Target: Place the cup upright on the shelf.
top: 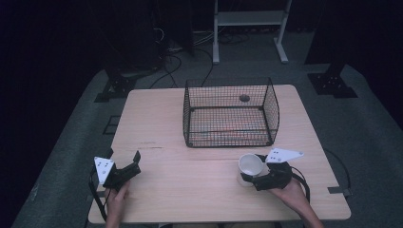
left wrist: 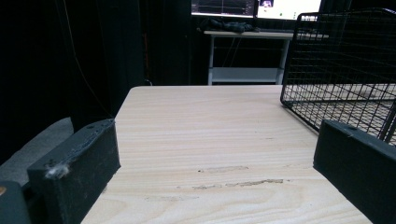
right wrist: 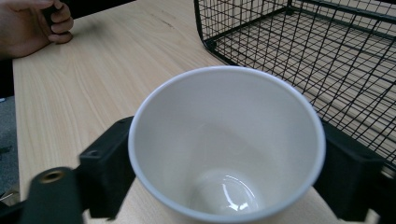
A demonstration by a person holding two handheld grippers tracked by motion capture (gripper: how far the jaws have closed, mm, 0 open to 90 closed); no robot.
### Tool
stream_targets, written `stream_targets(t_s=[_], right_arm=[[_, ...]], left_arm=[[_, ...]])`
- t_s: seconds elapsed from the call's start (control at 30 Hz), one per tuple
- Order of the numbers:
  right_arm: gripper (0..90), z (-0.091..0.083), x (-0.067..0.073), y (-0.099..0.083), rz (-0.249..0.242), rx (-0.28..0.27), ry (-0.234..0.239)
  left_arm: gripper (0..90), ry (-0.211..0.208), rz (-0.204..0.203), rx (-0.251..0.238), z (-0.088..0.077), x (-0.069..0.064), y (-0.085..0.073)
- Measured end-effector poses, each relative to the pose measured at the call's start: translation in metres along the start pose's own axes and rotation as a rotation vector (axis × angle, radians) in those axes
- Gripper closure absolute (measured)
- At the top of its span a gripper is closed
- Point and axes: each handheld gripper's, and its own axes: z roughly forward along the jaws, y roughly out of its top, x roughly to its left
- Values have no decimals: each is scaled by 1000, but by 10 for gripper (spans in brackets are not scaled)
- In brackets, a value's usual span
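Wooden table (top: 166, 166): right hand-held gripper (top: 250, 177) clamps white cup (top: 250, 165); left hand-held gripper (top: 134, 164) wide open, empty; right gripper view reveals cup's empty inside.

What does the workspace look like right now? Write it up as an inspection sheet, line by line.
Surface: pale wooden table, scuff marks near the left side.
Job's things: white cup, empty, between the right gripper's jaws; black wire basket behind it, nothing seen inside.
Clutter: nothing seen.
Grippers: right gripper shut on the cup; left gripper open, holding nothing, low over the table.
Cables: black cable trailing from the right gripper; more on the floor.
Surroundings: dark room, white stand beyond the table.
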Motion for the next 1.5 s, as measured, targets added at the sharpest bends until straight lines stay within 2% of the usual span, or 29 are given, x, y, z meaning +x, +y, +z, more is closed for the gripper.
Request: stream_targets(t_s=[0.17, 0.33, 0.8, 1.5], right_arm=[[193, -3, 0, 2, -15, -3, -19], [195, -6, -3, 7, 13, -9, 21], [196, -7, -8, 30, -10, 11, 60], [197, -8, -18, 56, -13, 12, 86]], left_arm=[[0, 0, 0, 0, 0, 0, 0], [0, 0, 0, 0, 0, 0, 0], [0, 0, 0, 0, 0, 0, 0], [0, -1, 0, 0, 0, 0, 0]])
